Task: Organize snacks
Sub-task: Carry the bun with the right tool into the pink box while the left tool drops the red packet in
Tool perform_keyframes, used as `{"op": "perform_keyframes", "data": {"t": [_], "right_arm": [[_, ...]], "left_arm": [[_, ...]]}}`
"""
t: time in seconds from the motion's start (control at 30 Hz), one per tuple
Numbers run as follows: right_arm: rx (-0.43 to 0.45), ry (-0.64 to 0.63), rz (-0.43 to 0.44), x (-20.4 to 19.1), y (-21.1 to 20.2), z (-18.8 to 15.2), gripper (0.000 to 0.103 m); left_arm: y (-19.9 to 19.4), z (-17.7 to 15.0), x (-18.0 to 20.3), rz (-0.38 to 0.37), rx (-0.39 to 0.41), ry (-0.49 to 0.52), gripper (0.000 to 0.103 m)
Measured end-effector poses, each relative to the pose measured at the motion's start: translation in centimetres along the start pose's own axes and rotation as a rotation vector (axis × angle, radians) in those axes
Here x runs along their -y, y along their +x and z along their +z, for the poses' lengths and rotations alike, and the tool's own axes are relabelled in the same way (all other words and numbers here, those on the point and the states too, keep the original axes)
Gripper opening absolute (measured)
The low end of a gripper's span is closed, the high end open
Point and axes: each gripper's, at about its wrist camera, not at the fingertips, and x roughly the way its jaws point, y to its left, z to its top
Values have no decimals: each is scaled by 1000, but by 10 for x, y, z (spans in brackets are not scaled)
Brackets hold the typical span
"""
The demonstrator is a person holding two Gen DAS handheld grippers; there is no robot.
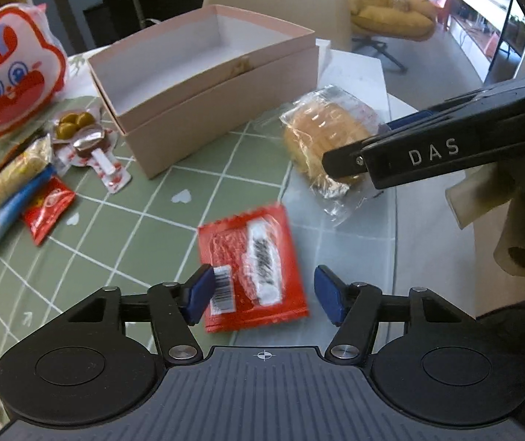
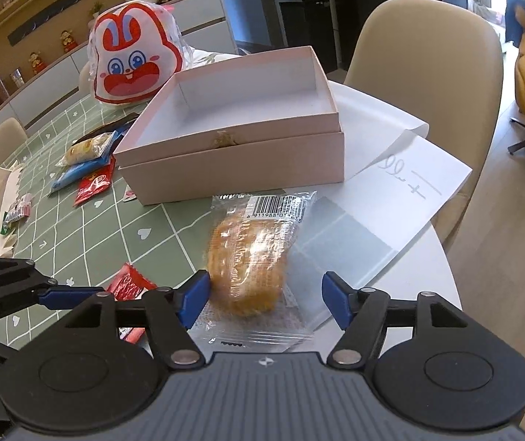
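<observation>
Right now my left gripper (image 1: 264, 296) stands wide, its blue pads clear of the red snack packet (image 1: 253, 272) that lies flat on the green checked tablecloth (image 1: 122, 228) between them; the packet's barcode corner sits just beside the left pad, and I cannot tell whether it touches. My right gripper (image 2: 266, 299) is also spread wide, straddling the clear-wrapped bun (image 2: 249, 266), which rests on the table with its golden body near the left pad and well apart from the right one. Neither claw holds anything.

Beyond both snacks sits the open pink box (image 2: 233, 161), empty inside, nested on its own lid. White paper sheets (image 2: 391, 191) lie under and beside its right end. To the left of the box is a cluster of small snacks: a blue stick pack (image 1: 16, 209), a small red sachet (image 1: 47, 209), a pale wrapped roll (image 1: 18, 172) and a lollipop wrapper (image 1: 93, 150). Farthest back stands the rabbit-face bag (image 2: 132, 62), with a beige chair (image 2: 424, 55) behind the table.
</observation>
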Motion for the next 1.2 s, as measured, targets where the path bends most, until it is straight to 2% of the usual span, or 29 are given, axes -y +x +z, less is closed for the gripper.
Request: {"op": "perform_keyframes", "data": {"t": [0.03, 0.1, 0.17, 0.23, 0.3, 0.37, 0.5, 0.67, 0.77, 0.8, 0.93, 0.97, 1.0, 1.07, 1.2], "right_arm": [[-1, 2, 1, 0, 0, 0, 68], [-1, 3, 1, 0, 1, 0, 68], [-1, 0, 0, 0, 1, 0, 68], [3, -7, -6, 0, 0, 0, 68], [6, -12, -6, -1, -1, 1, 68], [17, -12, 1, -3, -4, 2, 68], [41, -24, 45, -9, -11, 12, 68], [-5, -56, 10, -21, 11, 24, 68], [-55, -79, -39, -25, 24, 23, 67], [-60, -78, -34, -24, 23, 21, 57], [-44, -85, 6, -17, 3, 18, 52], [-37, -89, 12, -15, -6, 18, 51], [-31, -90, 21, -13, -13, 20, 51], [-6, -93, 45, -9, -32, 27, 51], [125, -150, 49, -9, -71, 63, 51]], "left_arm": [[1, 0, -3, -21, -5, -22, 74], [2, 2, -9, -63, -9, -58, 81], [-2, 1, -16, -71, 16, -112, 75], [-7, 0, -24, -46, 51, -162, 74], [-5, -1, -33, -38, 38, -206, 74], [0, 0, -39, -67, 12, -260, 74], [1, 4, -30, -70, 17, -230, 74], [6, 5, -12, -20, 8, -134, 76], [4, 2, -10, 10, 17, -111, 67], [3, 0, -10, 6, 15, -115, 67], [-7, -7, -14, -71, 33, -174, 65], [-11, -6, -13, -76, 38, -175, 50], [-17, -3, -13, -75, 49, -173, 45], [-36, 11, -18, -87, 108, -184, 46], [-78, 58, -42, -73, 305, -226, 46]]}}
